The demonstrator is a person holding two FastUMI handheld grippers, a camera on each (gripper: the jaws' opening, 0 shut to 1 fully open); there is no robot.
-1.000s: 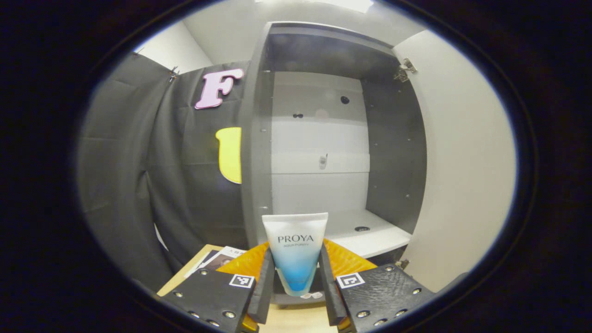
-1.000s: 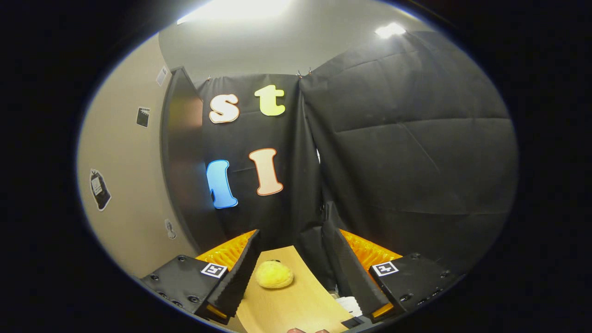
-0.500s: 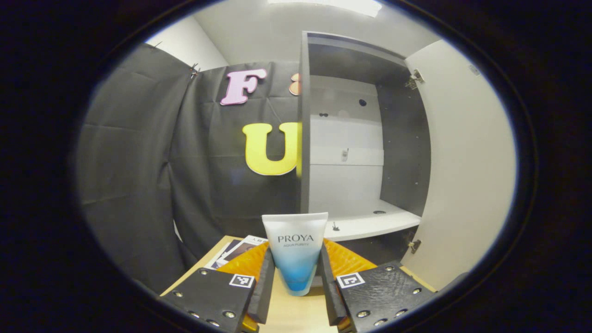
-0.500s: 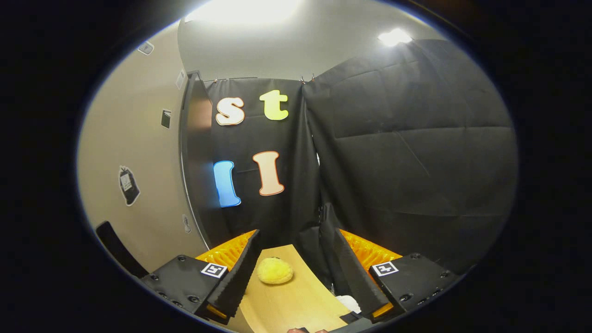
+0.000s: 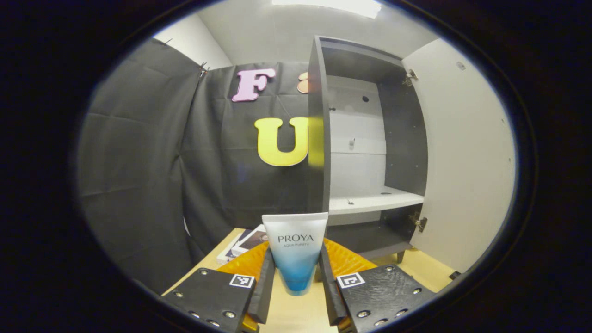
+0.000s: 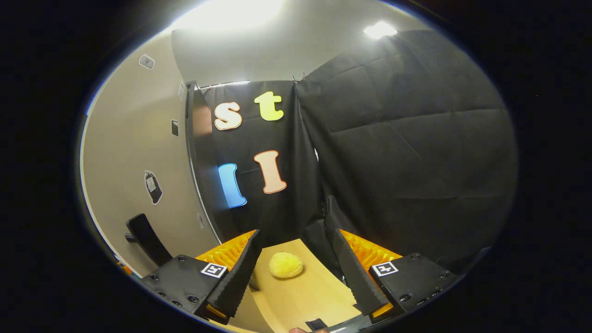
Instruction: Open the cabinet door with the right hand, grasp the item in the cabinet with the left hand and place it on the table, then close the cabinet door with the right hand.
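The cabinet point(image 5: 370, 138) stands with its door point(image 5: 462, 152) swung wide, so the first step of the task looks done. Its white shelf point(image 5: 374, 202) is bare apart from a small dark speck, and the item — a white-and-blue tube point(image 5: 296, 252) — is out of the cabinet, clamped between the two fingers of the left tool point(image 5: 296, 282), which press on its lower sides. The tube is held upright, its wide crimped end on top, above the near part of the wooden worktop point(image 5: 430, 270); whether its lower end touches the wood cannot be told. Some printed papers point(image 5: 243, 240) lie on the worktop to the left, beside the black cloth wall.

In the right gripper view the right tool point(image 6: 298, 273) has its fingers well apart and grips nothing. Beyond them a yellow fuzzy ball point(image 6: 286, 265) rests on the worktop, and the outer face of the open door point(image 6: 138, 162) rises at the left, with its dark handle point(image 6: 144, 238) low down, near that tool.

Judging from this, roughly half the job remains — the tube has yet to be set down and let go, and the door has yet to be closed with the right tool.
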